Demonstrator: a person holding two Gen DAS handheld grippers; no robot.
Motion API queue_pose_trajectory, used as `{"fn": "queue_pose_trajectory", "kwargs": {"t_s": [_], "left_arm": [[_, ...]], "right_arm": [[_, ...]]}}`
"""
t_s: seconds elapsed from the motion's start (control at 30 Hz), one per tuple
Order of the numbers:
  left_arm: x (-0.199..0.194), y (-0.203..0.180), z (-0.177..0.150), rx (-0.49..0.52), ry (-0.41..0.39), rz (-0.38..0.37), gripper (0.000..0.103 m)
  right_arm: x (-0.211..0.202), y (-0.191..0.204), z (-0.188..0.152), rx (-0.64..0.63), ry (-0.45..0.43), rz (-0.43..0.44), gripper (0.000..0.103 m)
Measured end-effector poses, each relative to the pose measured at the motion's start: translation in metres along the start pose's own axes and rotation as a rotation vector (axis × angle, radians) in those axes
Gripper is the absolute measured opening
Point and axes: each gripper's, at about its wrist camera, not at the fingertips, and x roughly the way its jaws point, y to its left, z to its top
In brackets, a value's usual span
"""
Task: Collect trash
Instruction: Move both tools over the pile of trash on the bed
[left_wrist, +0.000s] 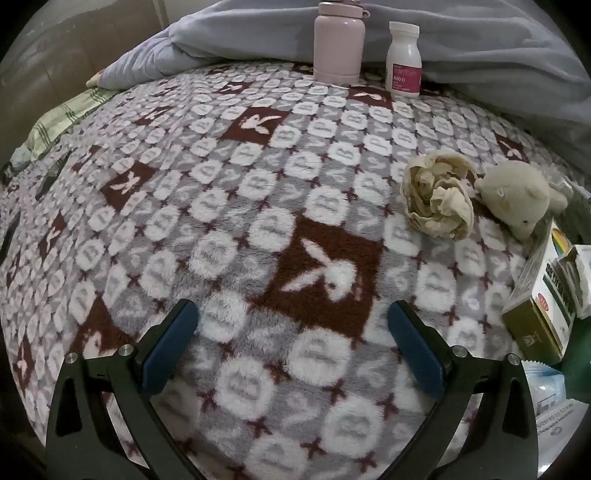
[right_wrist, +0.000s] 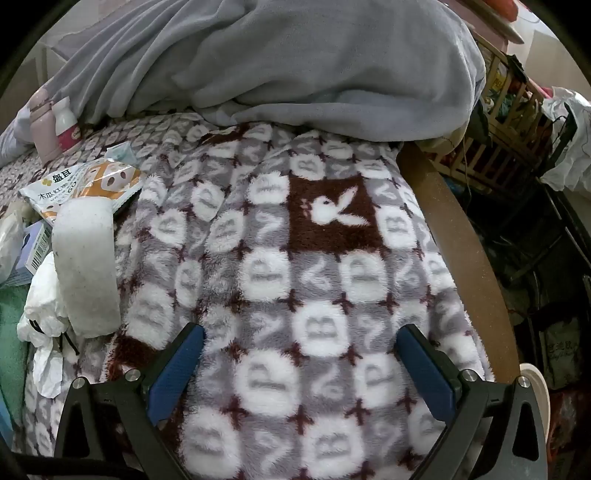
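- Nearest, at the bottom of the left wrist view, the left claw (left_wrist: 291, 325) stands spread wide with nothing between its blue pads, hovering over the patterned fleece blanket (left_wrist: 236, 229) on the bed.
- The right claw (right_wrist: 301, 350) is likewise spread and empty, low in its own view above the same blanket.
- Right of centre in the left view lies the crumpled tissue wad (left_wrist: 437, 197), touching a small plush toy (left_wrist: 517, 197) on its right.
- The wad looks very light, soft and easily squashed; I judge a pinch across its bulging middle would hold it, and it will not slip.
- At the right edge sit medicine boxes (left_wrist: 543, 295); whether they are trash I cannot tell.
- In the right view's left edge a snack wrapper (right_wrist: 81, 188) lies partly under a white foam-like band (right_wrist: 86, 269), with white crumpled paper (right_wrist: 44, 310) below it; both seem thin and crinkly.
- Farthest, top of the left view, a pink flask (left_wrist: 338, 44) and a white pill bottle (left_wrist: 403, 61) stand upright before the grey duvet (left_wrist: 480, 44).
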Motion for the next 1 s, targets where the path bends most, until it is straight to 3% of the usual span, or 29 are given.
{"fn": "queue_pose_trajectory", "kwargs": {"t_s": [0.23,0.3,0.37,0.57,0.7,1.0], "left_arm": [[-0.012,0.014,-0.004,0.046,0.018,0.0,0.103],[-0.022,0.01,-0.005,0.074,0.013,0.038,0.102],[-0.036,0.002,-0.011,0.094,-0.004,0.07,0.102],[-0.092,0.009,-0.017,0.125,-0.089,0.056,0.102],[-0.134,0.014,-0.018,0.102,-0.146,-0.003,0.102],[-0.213,-0.01,-0.044,0.132,-0.302,-0.097,0.102]], "right_arm": [[0.0,0.0,0.0,0.0,-0.001,-0.001,0.103],[0.0,0.0,0.0,-0.001,-0.001,-0.002,0.103],[0.0,0.0,0.0,0.001,0.002,0.0,0.103],[-0.027,0.004,-0.015,0.011,0.038,0.031,0.103],[-0.071,0.01,-0.032,0.059,-0.037,0.092,0.103],[-0.166,0.021,-0.052,0.124,-0.217,0.132,0.103]]}}
